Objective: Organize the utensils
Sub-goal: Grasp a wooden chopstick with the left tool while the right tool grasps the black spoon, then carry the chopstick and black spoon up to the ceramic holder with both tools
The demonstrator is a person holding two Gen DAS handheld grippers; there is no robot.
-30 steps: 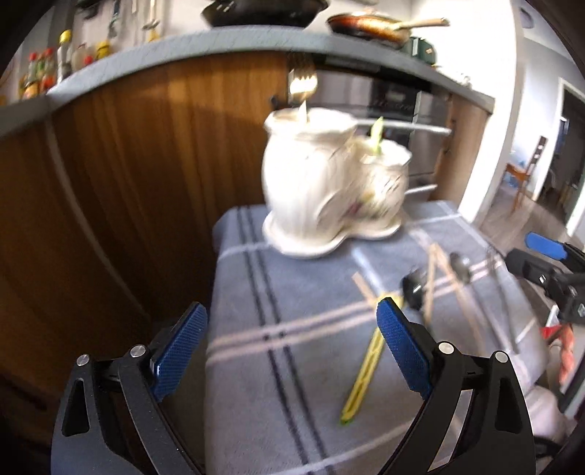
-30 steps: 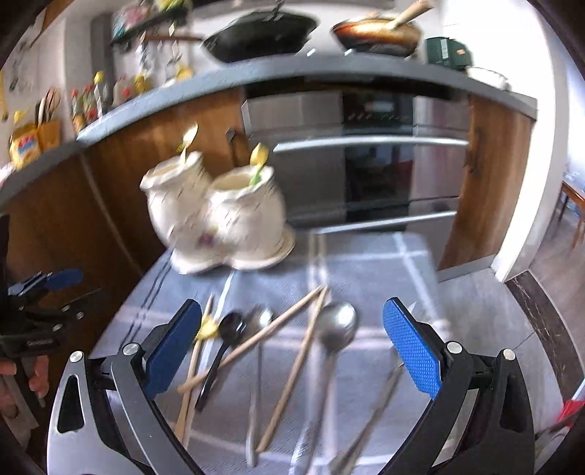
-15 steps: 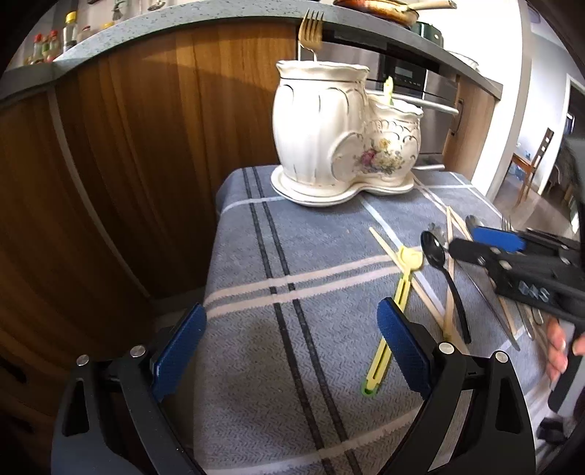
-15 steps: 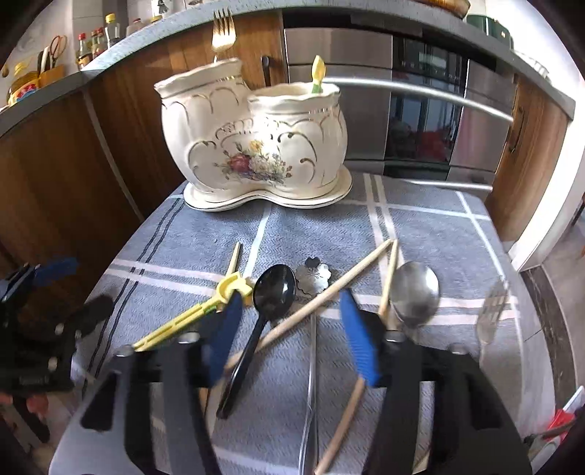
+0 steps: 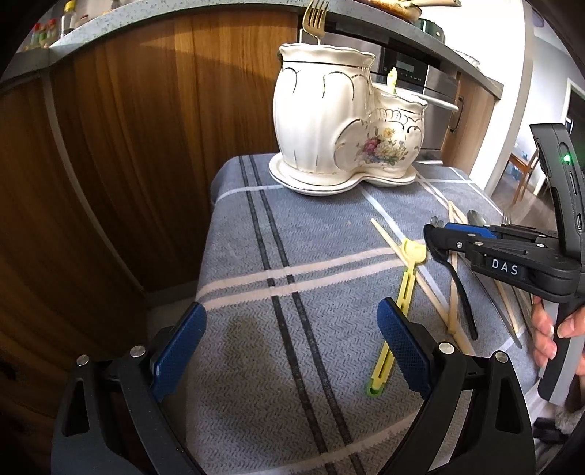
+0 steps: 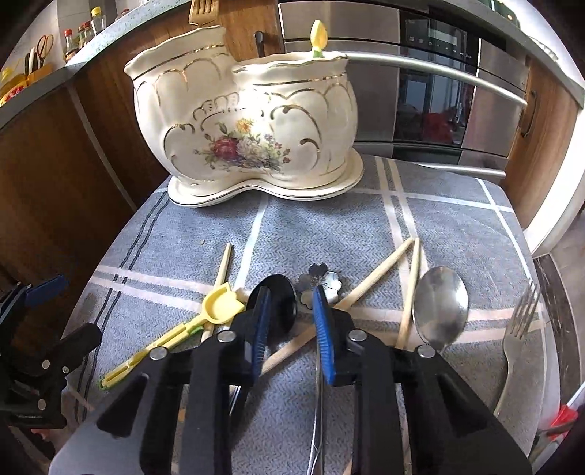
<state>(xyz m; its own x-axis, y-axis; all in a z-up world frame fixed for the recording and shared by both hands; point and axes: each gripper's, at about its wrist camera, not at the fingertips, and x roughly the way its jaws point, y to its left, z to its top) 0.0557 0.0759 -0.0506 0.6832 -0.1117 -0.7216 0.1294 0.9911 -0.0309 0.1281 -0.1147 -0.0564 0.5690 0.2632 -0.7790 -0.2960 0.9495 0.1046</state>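
A white floral two-pot ceramic holder stands at the back of the grey checked cloth; a gold fork and a yellow utensil stick out of it. Loose on the cloth lie a yellow plastic spoon, a black spoon, wooden chopsticks, a flower-ended metal piece, a steel spoon and a steel fork. My right gripper is low over the black spoon, jaws narrowed around its bowl with a gap left. My left gripper is open and empty above the cloth's left front.
Wooden cabinet fronts stand behind and left of the small table. A steel oven with a bar handle is behind the holder. The cloth drops off at the table edges on the left and at the right by the fork.
My right gripper has come down over the black spoon and its jaws have narrowed from wide open. The left gripper has dropped lower and stays open.
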